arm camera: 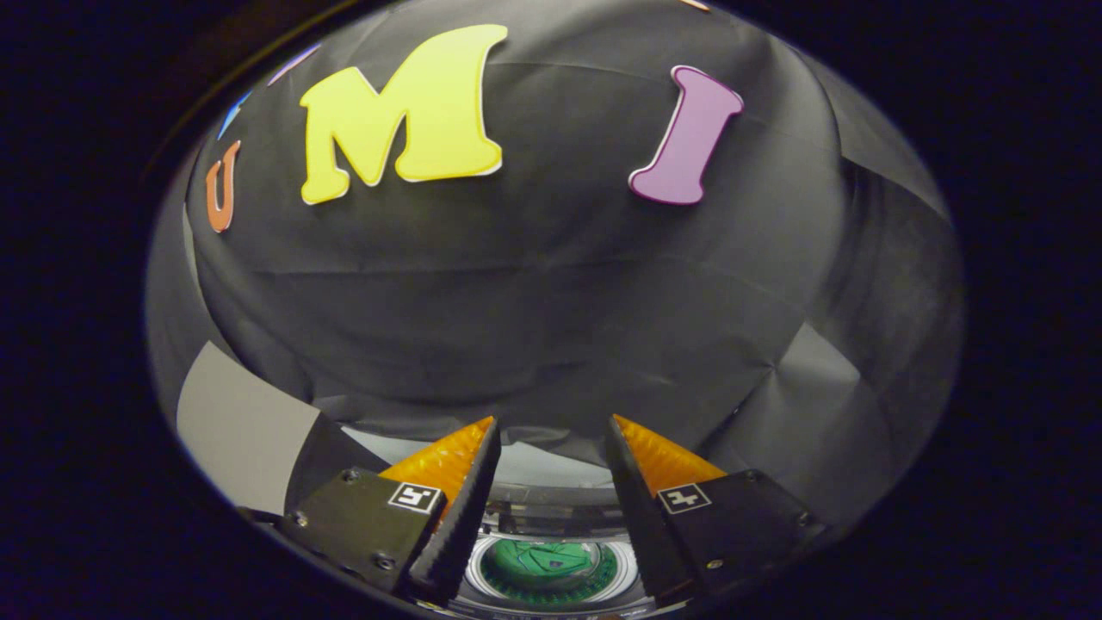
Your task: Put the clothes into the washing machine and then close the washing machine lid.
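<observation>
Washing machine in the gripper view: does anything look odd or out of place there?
Nothing stands out. The washing machine sits low between the open gripper fingers, something green visible through its round opening. The fingers hold nothing.

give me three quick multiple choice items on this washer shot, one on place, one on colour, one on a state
1. Where is the washing machine drum?
A. below, between the fingers
B. hung on the wall
C. outside one finger

2. What colour shows inside the drum?
A. red
B. green
C. white

3. How is the gripper?
A. shut on cloth
B. shut, nothing held
C. open, nothing held

Answers:
1 A, the round opening sits in the gap low between the fingers.
2 B, the inside looks green.
3 C, a wide gap parts the orange fingers.
</observation>
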Demonstrator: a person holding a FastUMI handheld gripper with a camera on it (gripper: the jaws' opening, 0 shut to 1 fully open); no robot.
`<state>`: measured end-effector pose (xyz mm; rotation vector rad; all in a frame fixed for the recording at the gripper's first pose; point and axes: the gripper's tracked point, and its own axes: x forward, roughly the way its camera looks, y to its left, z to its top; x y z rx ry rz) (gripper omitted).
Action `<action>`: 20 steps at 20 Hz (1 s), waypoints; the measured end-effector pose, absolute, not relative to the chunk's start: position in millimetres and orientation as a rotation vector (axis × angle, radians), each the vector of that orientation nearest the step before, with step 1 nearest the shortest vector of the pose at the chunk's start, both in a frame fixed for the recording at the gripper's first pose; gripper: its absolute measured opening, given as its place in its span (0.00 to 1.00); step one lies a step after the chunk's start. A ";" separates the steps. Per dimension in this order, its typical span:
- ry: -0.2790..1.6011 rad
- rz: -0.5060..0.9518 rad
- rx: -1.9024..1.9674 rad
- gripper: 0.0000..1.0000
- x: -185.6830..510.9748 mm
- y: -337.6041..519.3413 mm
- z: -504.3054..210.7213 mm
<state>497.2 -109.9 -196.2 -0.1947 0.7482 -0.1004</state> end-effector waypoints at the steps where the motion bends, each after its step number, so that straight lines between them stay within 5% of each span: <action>1: 0.740 -0.097 -0.205 0.77 499.3 -111.0 -199.2; 9: 0.802 -0.142 -0.184 0.83 492.3 -131.0 -234.9; 12: 0.804 -0.148 -0.197 1.00 483.7 -132.3 -239.4; 20: 0.736 -0.181 -0.100 1.00 455.3 -129.5 -237.9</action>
